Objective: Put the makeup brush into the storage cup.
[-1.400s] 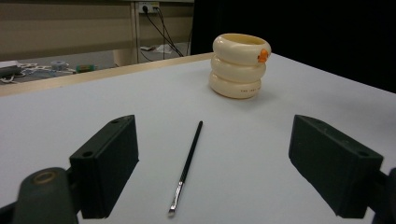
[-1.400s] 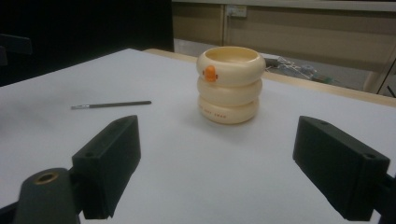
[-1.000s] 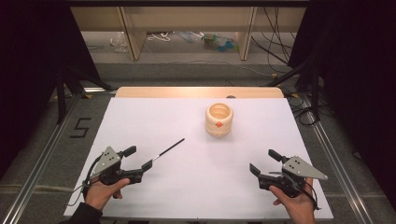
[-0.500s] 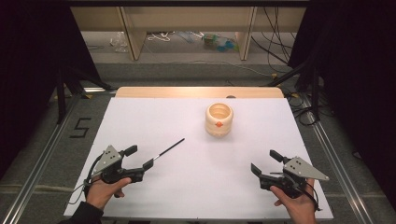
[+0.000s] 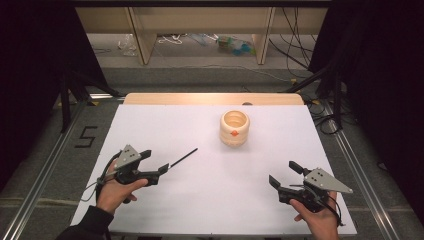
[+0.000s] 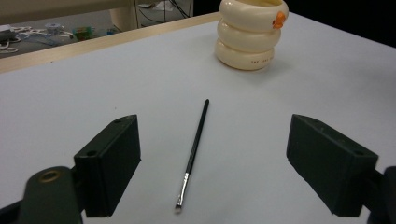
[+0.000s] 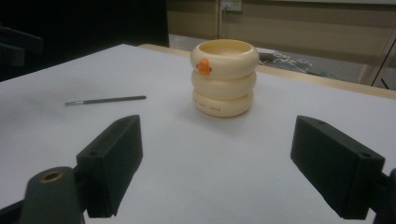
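High view. A white-topped table point(image 5: 210, 200) carries a thin dark brush point(image 5: 183, 157) left of centre and a cream ribbed cup point(image 5: 234, 128) with an orange mark farther back, well apart from the brush. The left hand-held gripper point(image 5: 155, 161), held in the left hand point(image 5: 117, 190), lies at the near left with its jaws spread; the near end of the brush sits just beside its forward jaw, though contact cannot be judged. The right hand-held gripper point(image 5: 283, 173), held in the right hand point(image 5: 315, 215), rests at the near right, jaws spread and empty, well apart from brush and cup.

Left gripper view. The brush point(image 6: 194, 149) lies flat on the table point(image 6: 70, 93) between the two open jaws, touching neither, its metal-collared tip nearest the camera and its handle pointing toward the cup point(image 6: 250, 32).

Right gripper view. The jaws stand wide apart with nothing between them. The cup point(image 7: 224, 77) stands upright ahead; the brush point(image 7: 105, 100) lies flat to its left.
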